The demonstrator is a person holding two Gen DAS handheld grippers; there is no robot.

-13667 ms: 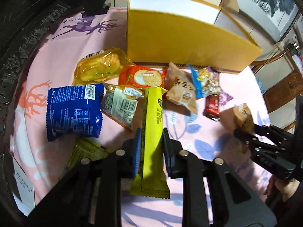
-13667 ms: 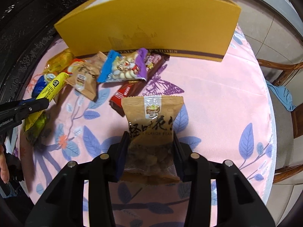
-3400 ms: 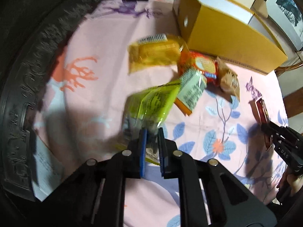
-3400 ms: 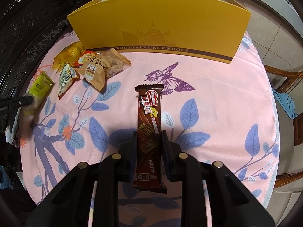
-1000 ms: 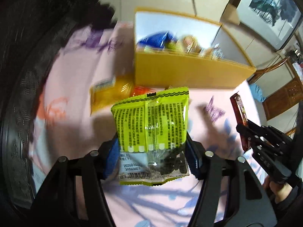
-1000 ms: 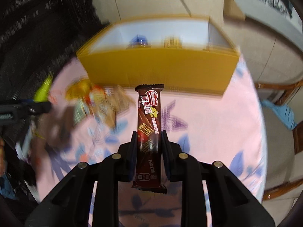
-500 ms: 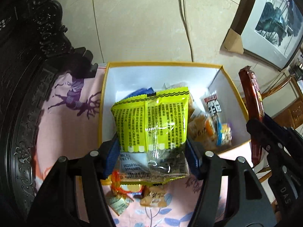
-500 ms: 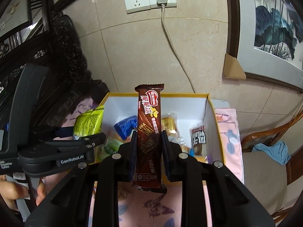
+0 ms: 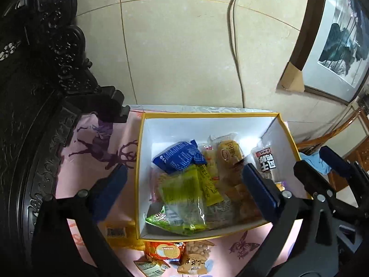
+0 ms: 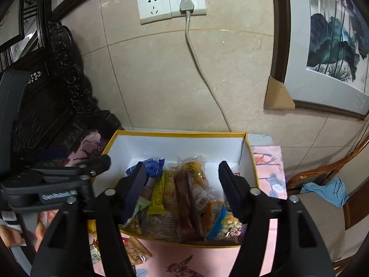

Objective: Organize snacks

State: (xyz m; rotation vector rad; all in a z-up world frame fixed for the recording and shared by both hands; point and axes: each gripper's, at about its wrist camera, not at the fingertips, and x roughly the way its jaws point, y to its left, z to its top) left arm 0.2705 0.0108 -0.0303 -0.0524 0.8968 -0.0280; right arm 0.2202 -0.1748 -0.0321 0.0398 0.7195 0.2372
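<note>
Left wrist view
Left gripper pose: the left gripper (image 9: 184,191) hangs above the yellow box (image 9: 286,133), its 2 fingers spread wide with nothing between them; 1 finger is over the pink tablecloth (image 9: 92,147) outside the box's left wall, the other over the box's right half.
Hard to make out: the green packet (image 9: 182,196) is motion-blurred; the right gripper (image 9: 322,168) is cut off at the frame's right edge.
Box contents: the green packet lies at the front, a blue packet (image 9: 178,157) behind it, a narrow yellow bar (image 9: 208,184) just beside it, and a bread roll (image 9: 229,155) and a white-labelled packet (image 9: 267,164) further right.
Outside the box: an orange biscuit packet (image 9: 165,251) and a peanut packet (image 9: 196,257) lie on the cloth against the front wall.

Right wrist view
Right gripper pose: it hangs over the box's middle, fingers wide apart and holding nothing.
Hard to make out: the brown chocolate bar (image 10: 184,203) is blurred; the left gripper's finger hides part of the box's left corner.
Box contents: the chocolate bar lies lengthwise among the packets, between the 2 fingers, with a blue-edged nut packet (image 10: 224,225) at the front right.
</note>
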